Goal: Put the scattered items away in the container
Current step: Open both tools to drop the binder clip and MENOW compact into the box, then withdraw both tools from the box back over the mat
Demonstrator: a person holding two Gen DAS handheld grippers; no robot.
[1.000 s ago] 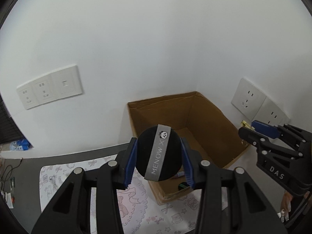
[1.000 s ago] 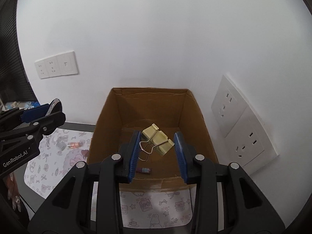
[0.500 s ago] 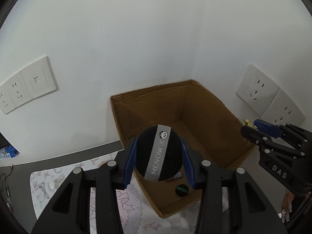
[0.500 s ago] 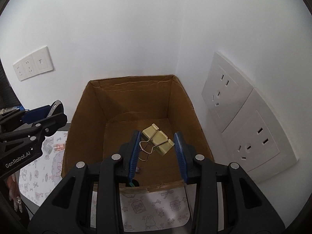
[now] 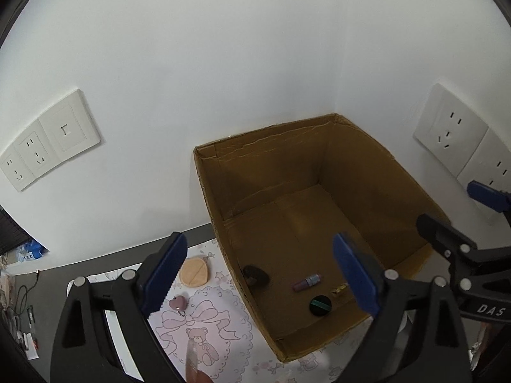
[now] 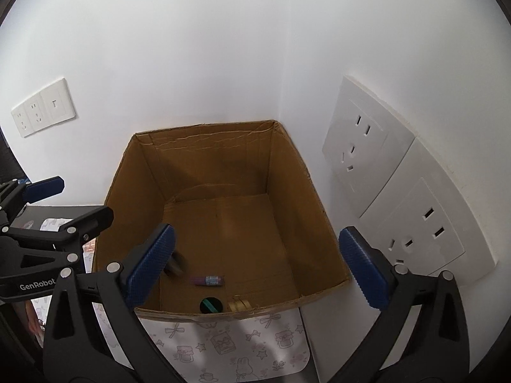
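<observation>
An open cardboard box (image 5: 271,166) (image 6: 207,159) stands in the wall corner. My left gripper (image 5: 260,274) hangs above its near left edge, jaws opening, nothing between them. A black round compact (image 5: 255,276) (image 6: 175,265) shows blurred on the box floor by the left wall. My right gripper (image 6: 258,268) is over the box's near edge, jaws also opening and empty. The gold binder clip (image 6: 239,304) (image 5: 340,289) lies on the floor beside a purple tube (image 6: 207,281) (image 5: 306,282) and a small black disc (image 6: 210,304) (image 5: 320,304).
A peach puff (image 5: 194,271) and a pink heart charm (image 5: 178,302) lie on the patterned mat (image 5: 204,319) left of the box. White walls with socket plates (image 6: 361,146) close in behind and to the right. Each gripper shows in the other's view (image 5: 456,207) (image 6: 73,201).
Both grippers have opened wide. The black compact has left the left jaws and the gold clip the right jaws; both now lie inside the box. Both hands sank slightly toward it.
</observation>
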